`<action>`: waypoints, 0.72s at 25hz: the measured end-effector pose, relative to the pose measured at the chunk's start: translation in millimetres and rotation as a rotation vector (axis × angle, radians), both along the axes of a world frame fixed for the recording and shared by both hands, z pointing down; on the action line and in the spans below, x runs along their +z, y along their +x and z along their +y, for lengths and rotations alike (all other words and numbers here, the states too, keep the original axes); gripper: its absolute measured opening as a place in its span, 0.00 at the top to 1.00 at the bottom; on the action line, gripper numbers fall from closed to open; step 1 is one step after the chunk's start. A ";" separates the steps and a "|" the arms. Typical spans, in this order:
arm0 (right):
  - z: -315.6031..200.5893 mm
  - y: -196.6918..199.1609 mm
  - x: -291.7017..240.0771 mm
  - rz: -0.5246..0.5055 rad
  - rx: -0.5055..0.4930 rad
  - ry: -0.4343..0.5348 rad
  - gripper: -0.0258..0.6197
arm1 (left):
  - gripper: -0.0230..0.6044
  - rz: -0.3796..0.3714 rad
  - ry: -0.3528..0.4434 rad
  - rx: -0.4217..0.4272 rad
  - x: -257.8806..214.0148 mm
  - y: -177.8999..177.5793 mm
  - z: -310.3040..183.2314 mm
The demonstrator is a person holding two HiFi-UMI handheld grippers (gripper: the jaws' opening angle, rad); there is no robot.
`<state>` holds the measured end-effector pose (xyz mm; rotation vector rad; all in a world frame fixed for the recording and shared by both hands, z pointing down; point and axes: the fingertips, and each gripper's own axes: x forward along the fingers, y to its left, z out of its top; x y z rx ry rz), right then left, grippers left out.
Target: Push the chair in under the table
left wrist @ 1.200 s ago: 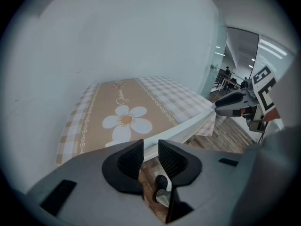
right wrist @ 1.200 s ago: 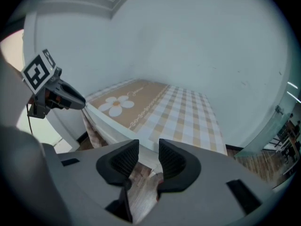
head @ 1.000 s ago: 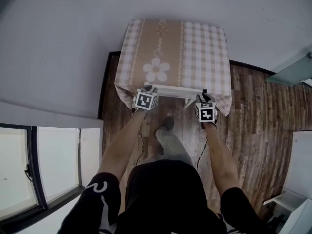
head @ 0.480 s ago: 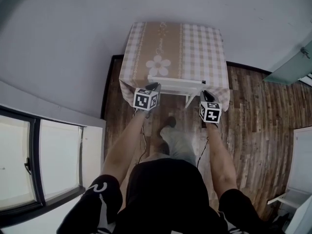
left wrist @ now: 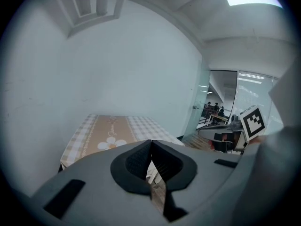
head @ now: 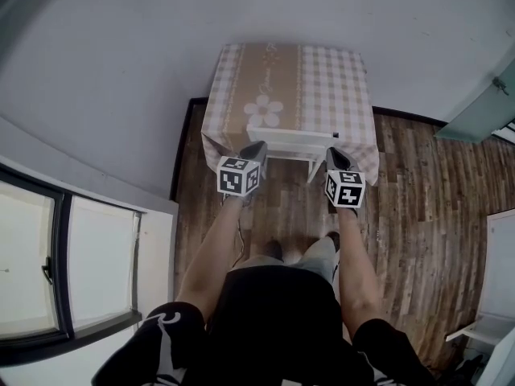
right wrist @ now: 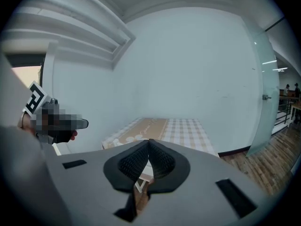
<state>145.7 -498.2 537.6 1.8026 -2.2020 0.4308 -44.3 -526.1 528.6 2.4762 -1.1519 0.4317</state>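
Honestly nothing here you can properly read: there's a line of curly script running along the tan stripe of the checked tablecloth (head: 322, 79), just past the white flower print (head: 263, 112), but it's too small and loopy to make out a single word. The left gripper (head: 255, 147) and right gripper (head: 333, 154) only carry black-and-white square code patterns on their cubes, no letters or digits. The white mark on the person's black sleeve (head: 165, 324) is partly out of view, so I can't tell whether it's a character or a logo.
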 end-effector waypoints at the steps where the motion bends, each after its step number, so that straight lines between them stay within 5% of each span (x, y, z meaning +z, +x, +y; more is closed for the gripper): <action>1: 2.1 -1.0 -3.0 -0.001 0.001 0.008 0.94 | 0.92 -0.002 0.008 -0.004 -2.4 1.7 4.1; 18: 14.6 28.3 -54.3 -0.017 -0.090 0.073 0.94 | 0.92 0.045 0.113 -0.089 -64.0 26.7 9.9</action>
